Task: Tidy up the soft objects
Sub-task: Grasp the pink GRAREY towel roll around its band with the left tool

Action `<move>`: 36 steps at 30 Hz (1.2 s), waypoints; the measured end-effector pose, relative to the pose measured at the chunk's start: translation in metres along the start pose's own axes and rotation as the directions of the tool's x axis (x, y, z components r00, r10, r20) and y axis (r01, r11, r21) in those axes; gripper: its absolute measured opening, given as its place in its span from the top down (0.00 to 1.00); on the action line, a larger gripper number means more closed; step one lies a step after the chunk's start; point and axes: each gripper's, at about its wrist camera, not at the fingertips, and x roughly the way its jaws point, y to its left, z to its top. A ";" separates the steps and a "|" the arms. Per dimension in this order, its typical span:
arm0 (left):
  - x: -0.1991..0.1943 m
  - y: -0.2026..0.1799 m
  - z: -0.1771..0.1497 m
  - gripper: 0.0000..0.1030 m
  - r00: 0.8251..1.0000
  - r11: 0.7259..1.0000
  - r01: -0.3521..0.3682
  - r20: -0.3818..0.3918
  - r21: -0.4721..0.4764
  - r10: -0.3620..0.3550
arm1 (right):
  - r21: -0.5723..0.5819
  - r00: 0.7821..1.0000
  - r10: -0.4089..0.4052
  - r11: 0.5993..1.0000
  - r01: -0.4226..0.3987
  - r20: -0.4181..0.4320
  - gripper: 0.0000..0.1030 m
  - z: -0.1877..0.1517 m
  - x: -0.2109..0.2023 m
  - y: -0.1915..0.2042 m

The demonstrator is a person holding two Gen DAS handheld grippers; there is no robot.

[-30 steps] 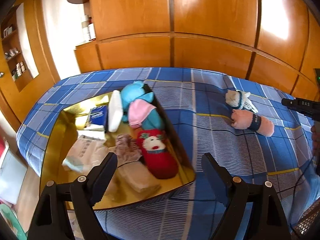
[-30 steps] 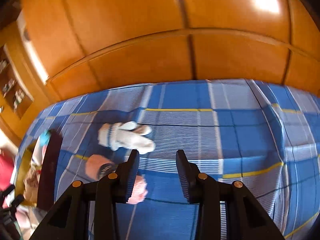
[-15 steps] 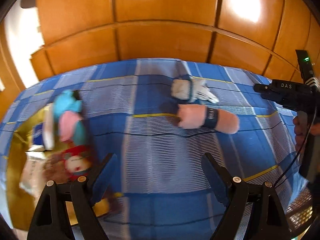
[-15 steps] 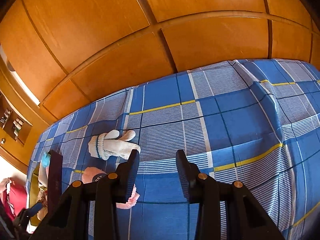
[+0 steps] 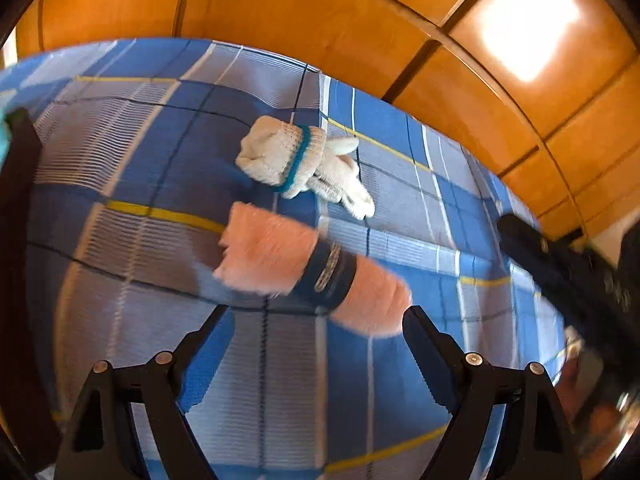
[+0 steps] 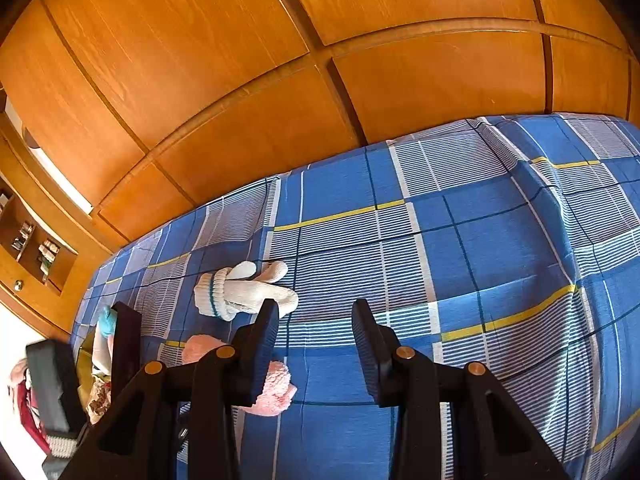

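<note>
A pink fuzzy sock roll with a dark band (image 5: 308,268) lies on the blue plaid bed cover (image 5: 160,128). A white knit sock bundle with a teal stripe (image 5: 300,164) lies just beyond it. My left gripper (image 5: 316,332) is open and empty, right in front of the pink roll. My right gripper (image 6: 316,324) is open and empty above the cover, to the right of both bundles; the white bundle (image 6: 244,292) and the pink roll (image 6: 272,392) show beside its left finger.
A dark-edged box (image 6: 124,356) holding several soft toys sits at the bed's left. Wooden wardrobe panels (image 6: 280,80) stand behind the bed. The right gripper's body (image 5: 568,280) shows at the right of the left wrist view.
My left gripper has swung right, away from the box, and come close to the pink roll. My right gripper has risen and tilted, staying open.
</note>
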 end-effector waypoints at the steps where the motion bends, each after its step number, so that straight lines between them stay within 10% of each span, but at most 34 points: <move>1: 0.005 -0.001 0.004 0.16 1.000 1.000 0.012 -0.003 -0.025 -0.012 | -0.004 1.000 0.005 1.000 -0.005 -0.005 0.63 0.000 0.001 0.002; 10: 0.034 -0.005 0.028 0.18 1.000 0.996 -0.011 0.006 -0.089 0.012 | -0.030 1.000 0.015 0.999 -0.016 -0.015 0.63 -0.001 0.001 0.010; 15: 0.040 -0.015 0.033 0.45 0.997 0.997 -0.069 0.023 0.018 0.069 | -0.034 1.000 0.014 0.999 -0.014 -0.009 0.63 -0.001 -0.001 0.010; 22: 0.020 -0.013 0.025 0.52 0.999 0.984 -0.026 0.047 0.175 0.018 | -0.054 1.000 -0.001 0.999 0.000 -0.007 0.63 -0.003 -0.001 0.011; 28: 0.003 0.003 0.001 0.41 0.996 0.968 0.073 -0.065 0.239 -0.059 | -0.076 1.000 -0.015 0.997 0.013 -0.023 0.63 -0.007 0.005 0.015; 30: 0.004 0.010 -0.001 0.19 0.995 0.971 0.073 -0.082 0.229 -0.055 | -0.080 0.999 -0.023 0.997 0.021 -0.035 0.63 -0.008 0.008 0.015; 36: 0.013 0.024 -0.002 0.16 0.995 0.996 0.037 -0.093 0.084 -0.029 | -0.069 0.997 -0.054 0.996 0.050 -0.058 0.63 -0.010 0.016 0.010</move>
